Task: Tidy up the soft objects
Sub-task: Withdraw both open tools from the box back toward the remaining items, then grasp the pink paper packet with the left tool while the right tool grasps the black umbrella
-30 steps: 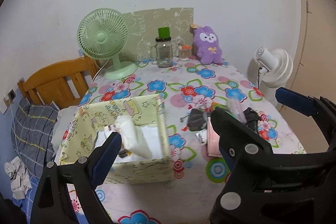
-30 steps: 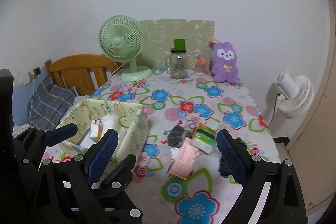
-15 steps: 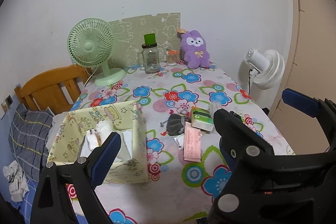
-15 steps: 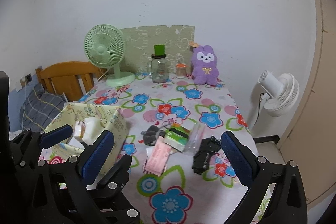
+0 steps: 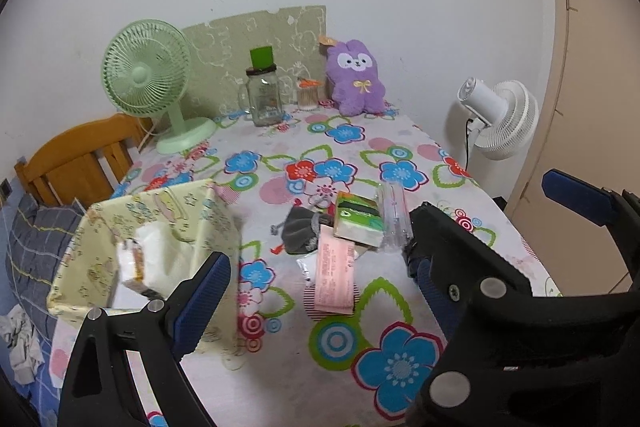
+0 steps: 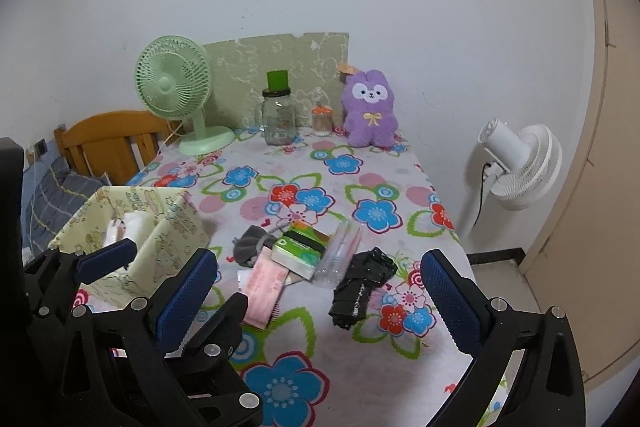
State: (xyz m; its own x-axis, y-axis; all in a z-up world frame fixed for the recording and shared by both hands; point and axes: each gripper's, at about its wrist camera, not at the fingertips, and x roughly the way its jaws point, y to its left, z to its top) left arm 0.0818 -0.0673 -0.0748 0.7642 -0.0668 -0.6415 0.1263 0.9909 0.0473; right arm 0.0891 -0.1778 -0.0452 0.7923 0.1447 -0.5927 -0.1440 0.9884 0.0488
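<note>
A yellow patterned fabric box point(image 5: 208, 211) point(image 6: 176, 227) stands at the table's left with white soft packs point(image 5: 160, 255) inside. Beside it lies a small pile: a grey pouch point(image 5: 300, 231) point(image 6: 250, 245), a green tissue pack point(image 5: 356, 219) point(image 6: 300, 247), a pink packet point(image 5: 334, 275) point(image 6: 264, 279), a clear plastic pack point(image 5: 394, 215) and a black folded cloth point(image 6: 362, 283). A purple plush bunny point(image 5: 354, 83) point(image 6: 370, 107) sits at the far edge. My left gripper point(image 5: 316, 267) and right gripper point(image 6: 320, 259) hover over the near edge, both open and empty.
At the back stand a green desk fan point(image 5: 148, 79), a glass jar with a green lid point(image 5: 264, 95) and a small cup point(image 5: 308, 97). A white fan point(image 6: 520, 167) stands off the table's right side. A wooden headboard point(image 5: 76, 155) and plaid bedding lie to the left.
Both grippers have drawn back from the table, so the box and pile look farther away and more of the near tablecloth shows. Nothing was taken hold of.
</note>
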